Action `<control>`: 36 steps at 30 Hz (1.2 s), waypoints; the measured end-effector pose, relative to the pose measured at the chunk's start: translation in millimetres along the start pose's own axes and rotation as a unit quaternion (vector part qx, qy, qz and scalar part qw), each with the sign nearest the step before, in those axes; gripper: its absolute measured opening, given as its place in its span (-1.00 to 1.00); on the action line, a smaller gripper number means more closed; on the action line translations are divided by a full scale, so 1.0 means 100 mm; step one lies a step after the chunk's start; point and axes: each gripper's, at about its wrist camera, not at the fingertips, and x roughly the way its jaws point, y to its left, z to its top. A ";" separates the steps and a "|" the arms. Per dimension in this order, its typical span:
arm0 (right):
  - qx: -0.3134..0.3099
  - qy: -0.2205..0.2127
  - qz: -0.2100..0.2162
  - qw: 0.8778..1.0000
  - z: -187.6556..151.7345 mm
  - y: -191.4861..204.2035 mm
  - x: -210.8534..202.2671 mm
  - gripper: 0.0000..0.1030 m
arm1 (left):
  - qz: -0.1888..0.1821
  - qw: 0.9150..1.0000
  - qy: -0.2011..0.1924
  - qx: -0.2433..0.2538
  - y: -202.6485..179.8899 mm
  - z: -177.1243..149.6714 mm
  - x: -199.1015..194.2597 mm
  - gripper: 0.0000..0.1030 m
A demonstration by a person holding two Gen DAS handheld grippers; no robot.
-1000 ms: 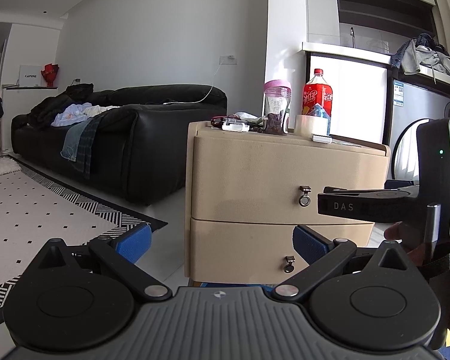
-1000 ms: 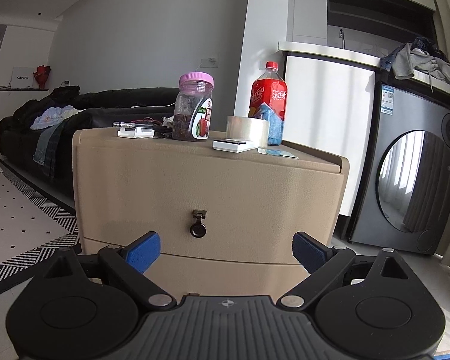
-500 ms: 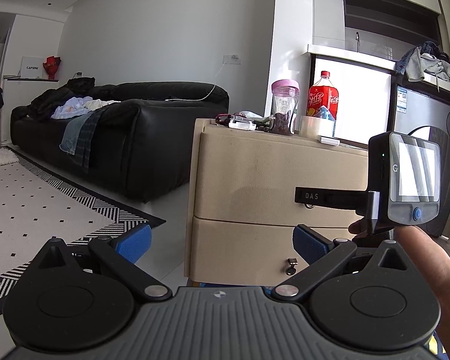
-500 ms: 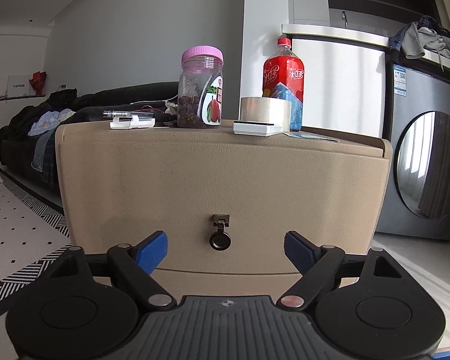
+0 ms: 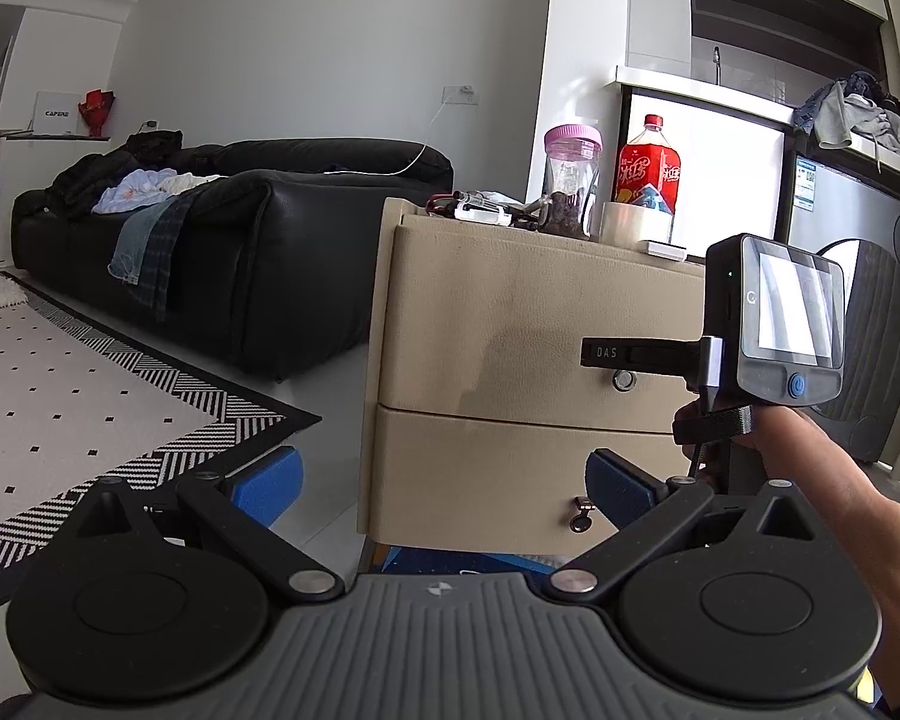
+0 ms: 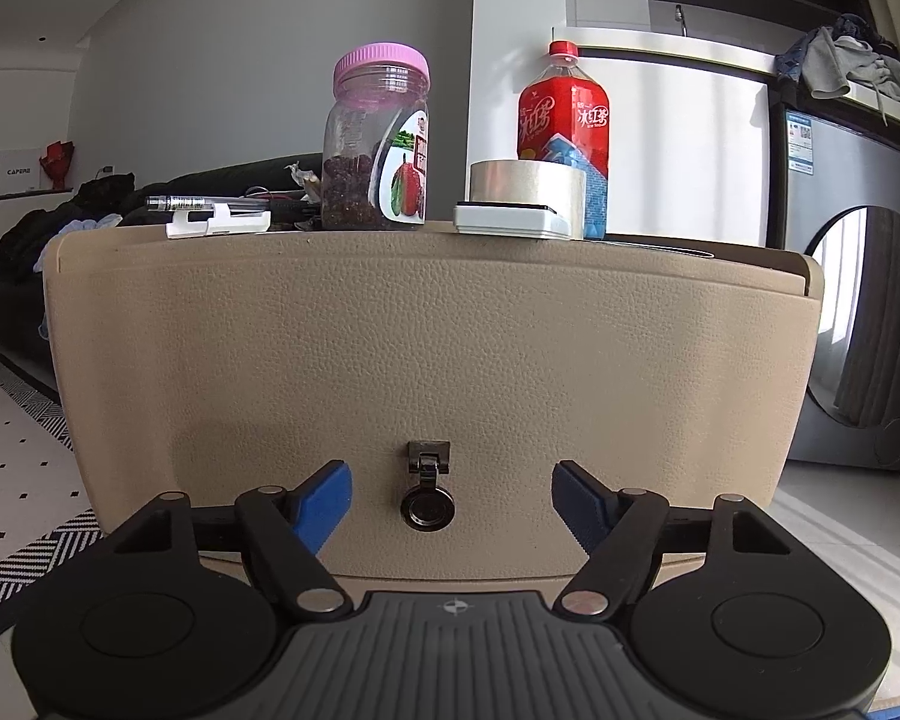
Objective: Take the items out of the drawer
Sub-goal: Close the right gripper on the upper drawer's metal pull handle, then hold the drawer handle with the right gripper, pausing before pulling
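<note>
A: Where does the dark metal ring pull (image 6: 427, 507) of the upper drawer sit relative to the right tongs (image 6: 451, 501)?

B: Dead ahead and between the two blue pads. The ring hangs from a small hinged clasp on the beige, leather-textured upper drawer front (image 6: 426, 360), so its long axis runs top to bottom. The pads stand on either side of it, level with the ring, and neither looks to be touching it.

A: And the state of those tongs?

B: Closing, with the pull in the gap but not yet pinched. The left tongs (image 5: 444, 483) are spread wide and empty, hanging off to the side and pointed at the lower drawer (image 5: 498, 474), whose own small pull (image 5: 581, 513) shows between its pads, well short of them.

A: So which hand is nearer?

B: The right one, plainly; in the left wrist view its body reaches in to the upper pull (image 5: 624, 381).

A: The drawer itself?

B: Shut flush with the cabinet, nothing of its contents visible. A pink-lidded clear jar (image 6: 378, 144) and a red drink bottle (image 6: 564, 132) stand on top of the cabinet.
</note>
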 end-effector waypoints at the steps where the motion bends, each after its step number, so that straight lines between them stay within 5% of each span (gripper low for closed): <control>1: 0.002 0.000 0.002 1.000 0.00 0.00 0.01 0.47 | 0.000 1.000 0.000 -0.001 0.00 0.00 0.00 1.00; 14: -0.012 -0.001 0.010 1.000 -0.03 0.04 0.12 0.13 | 0.006 1.000 0.009 0.000 0.01 -0.04 0.06 1.00; 21: -0.006 -0.008 0.016 1.000 -0.03 0.05 0.10 -0.26 | 0.003 1.000 0.011 0.003 -0.01 -0.05 0.07 1.00; 26: -0.001 -0.004 0.018 1.000 -0.02 0.04 0.13 -0.34 | 0.004 1.000 0.010 0.004 -0.02 -0.05 0.05 1.00; 27: -0.001 -0.005 0.019 1.000 -0.02 0.04 0.13 -0.51 | 0.004 1.000 0.010 0.003 -0.01 -0.05 0.05 1.00; 36: 0.000 -0.012 0.018 1.000 -0.03 0.02 0.14 -0.66 | 0.008 1.000 0.010 0.008 -0.03 -0.04 0.04 1.00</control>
